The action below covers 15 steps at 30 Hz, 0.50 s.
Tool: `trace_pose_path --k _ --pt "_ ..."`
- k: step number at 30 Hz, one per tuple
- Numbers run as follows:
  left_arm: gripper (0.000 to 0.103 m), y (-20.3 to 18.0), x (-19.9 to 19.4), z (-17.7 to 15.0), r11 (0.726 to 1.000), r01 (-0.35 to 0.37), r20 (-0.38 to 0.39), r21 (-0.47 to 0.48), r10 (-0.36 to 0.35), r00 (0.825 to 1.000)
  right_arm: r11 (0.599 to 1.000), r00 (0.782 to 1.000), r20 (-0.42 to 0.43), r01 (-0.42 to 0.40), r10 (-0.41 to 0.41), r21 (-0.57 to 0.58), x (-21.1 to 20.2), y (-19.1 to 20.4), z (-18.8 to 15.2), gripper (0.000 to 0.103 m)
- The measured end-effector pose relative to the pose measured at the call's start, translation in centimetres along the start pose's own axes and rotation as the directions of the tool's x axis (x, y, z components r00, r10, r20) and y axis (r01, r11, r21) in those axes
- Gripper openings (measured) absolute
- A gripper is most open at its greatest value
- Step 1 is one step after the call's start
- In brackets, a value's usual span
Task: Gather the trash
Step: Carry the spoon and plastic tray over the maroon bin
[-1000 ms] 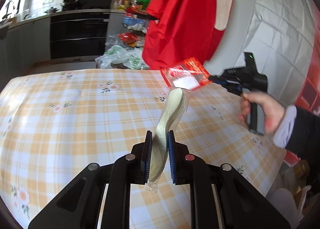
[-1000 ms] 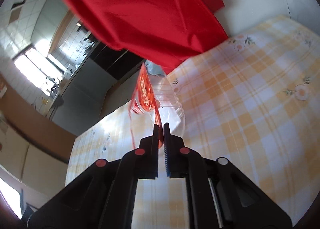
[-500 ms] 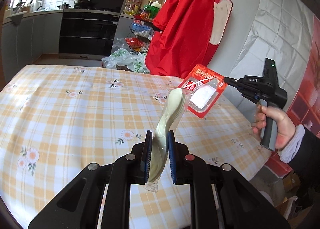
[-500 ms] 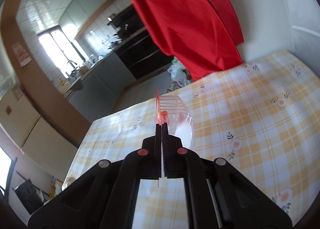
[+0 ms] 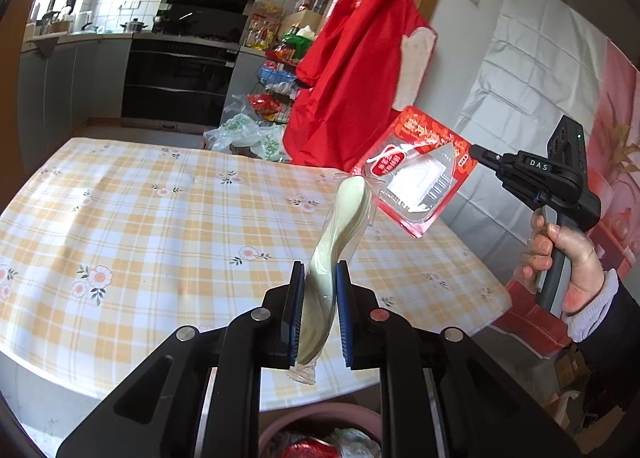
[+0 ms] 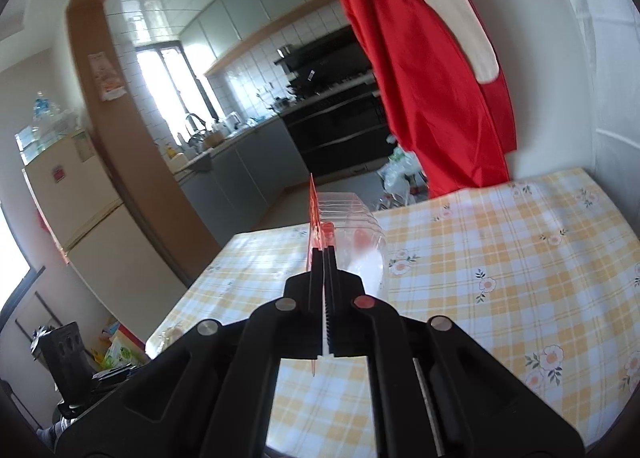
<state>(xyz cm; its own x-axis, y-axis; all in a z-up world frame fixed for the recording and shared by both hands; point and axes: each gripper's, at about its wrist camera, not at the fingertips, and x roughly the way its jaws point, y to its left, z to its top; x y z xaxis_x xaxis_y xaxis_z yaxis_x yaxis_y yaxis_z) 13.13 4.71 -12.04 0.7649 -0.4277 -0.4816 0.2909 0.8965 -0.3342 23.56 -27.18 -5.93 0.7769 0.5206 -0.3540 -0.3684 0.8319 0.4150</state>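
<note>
My left gripper (image 5: 320,270) is shut on a pale green plastic spoon in a clear wrapper (image 5: 340,234) and holds it upright above the near edge of the checked table (image 5: 160,226). My right gripper (image 6: 323,252) is shut on the edge of a red card blister pack (image 6: 348,226). In the left wrist view the pack (image 5: 420,174) hangs in the air to the right of the spoon, held by the right gripper (image 5: 476,150). A pink bin (image 5: 320,434) with trash in it sits below the left gripper.
A red apron (image 5: 352,70) hangs on the wall behind the table. Plastic bags (image 5: 244,134) and a wire rack stand on the floor beyond. The kitchen counter and oven are at the back. A red box stands on the floor at the right.
Both grippers have pulled back and up from the table with their items. The bin has come into view under the left gripper. The blister pack now hangs higher, further right.
</note>
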Motion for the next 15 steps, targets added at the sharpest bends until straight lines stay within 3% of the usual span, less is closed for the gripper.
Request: trace_pose_path --k 10,15 --pt "0.016 -3.5 -3.6 -4.4 0.995 0.09 -0.077 0.045 -0.086 0.993 0.998 0.996 0.066 -0.057 0.056 0.01 -7.8 3.8 -1.9 0.005" --pt "0.016 -4.3 -3.8 -6.9 0.993 0.108 -0.131 0.043 -0.101 0.986 0.998 0.997 0.053 -0.06 0.06 0.01 -9.9 4.9 -3.4 0.005"
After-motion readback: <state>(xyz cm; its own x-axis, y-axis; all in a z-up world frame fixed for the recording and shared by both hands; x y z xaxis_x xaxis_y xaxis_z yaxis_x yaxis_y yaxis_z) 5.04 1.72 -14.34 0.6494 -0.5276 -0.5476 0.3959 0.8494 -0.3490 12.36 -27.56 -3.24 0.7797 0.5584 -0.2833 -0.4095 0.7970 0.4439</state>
